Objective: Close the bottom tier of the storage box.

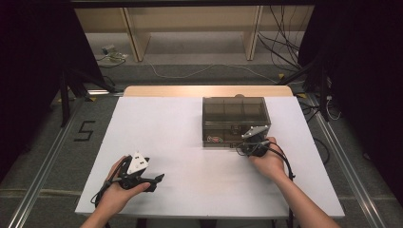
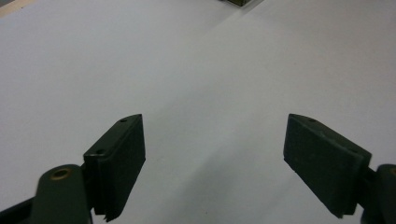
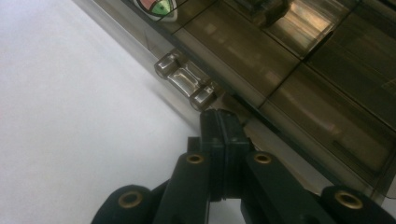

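Note:
A smoky see-through compartment box [image 1: 236, 118] with its lid down stands right of the table's middle. My right gripper [image 1: 246, 143] is at the box's front wall. In the right gripper view its jaws are pressed together, and the gripper [image 3: 223, 119] touches the box's front edge [image 3: 280, 121] just beside a clear latch [image 3: 186, 79]. Nothing shows between the jaws. My left gripper [image 1: 158, 182] rests low at the front left, pointing right. Its jaws stand wide apart over bare white table, so the gripper [image 2: 215, 144] holds nothing.
A small red and green item [image 3: 156, 5] lies in the box's front left compartment [image 1: 215, 139]. The white table top [image 1: 157, 128] is bare to the left of the box. A corner of the box [image 2: 240, 2] peeks in at the top of the left gripper view.

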A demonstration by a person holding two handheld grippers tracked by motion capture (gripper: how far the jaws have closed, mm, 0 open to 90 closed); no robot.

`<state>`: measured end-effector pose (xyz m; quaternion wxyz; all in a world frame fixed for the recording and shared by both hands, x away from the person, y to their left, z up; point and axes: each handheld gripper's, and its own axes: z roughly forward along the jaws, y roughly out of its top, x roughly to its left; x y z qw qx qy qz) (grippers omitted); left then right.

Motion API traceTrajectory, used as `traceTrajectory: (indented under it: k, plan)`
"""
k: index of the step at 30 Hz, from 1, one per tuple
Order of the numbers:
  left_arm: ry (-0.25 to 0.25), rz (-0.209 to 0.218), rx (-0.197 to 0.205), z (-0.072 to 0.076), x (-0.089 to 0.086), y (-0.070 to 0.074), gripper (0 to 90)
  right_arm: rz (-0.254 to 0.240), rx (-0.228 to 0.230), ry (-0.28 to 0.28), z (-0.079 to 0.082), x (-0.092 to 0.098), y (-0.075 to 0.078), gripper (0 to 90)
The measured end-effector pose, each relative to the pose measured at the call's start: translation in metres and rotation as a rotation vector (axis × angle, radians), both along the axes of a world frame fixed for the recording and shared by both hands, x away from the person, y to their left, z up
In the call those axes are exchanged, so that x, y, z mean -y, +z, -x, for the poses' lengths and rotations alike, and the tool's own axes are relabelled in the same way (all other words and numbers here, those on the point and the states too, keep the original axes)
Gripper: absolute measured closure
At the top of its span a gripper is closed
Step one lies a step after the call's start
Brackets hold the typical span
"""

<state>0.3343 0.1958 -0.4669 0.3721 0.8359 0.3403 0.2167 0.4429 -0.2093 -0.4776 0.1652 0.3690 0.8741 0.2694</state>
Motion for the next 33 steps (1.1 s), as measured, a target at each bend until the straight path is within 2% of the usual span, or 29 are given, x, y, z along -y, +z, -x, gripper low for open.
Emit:
traceTrajectory:
  k: [33]
  plan:
    - [0.0,0.0,-0.002,-0.0001,0.0003,-0.0003,20.8,-0.017,0.015,-0.021,-0.0094,-0.001,0.0037,90.0]
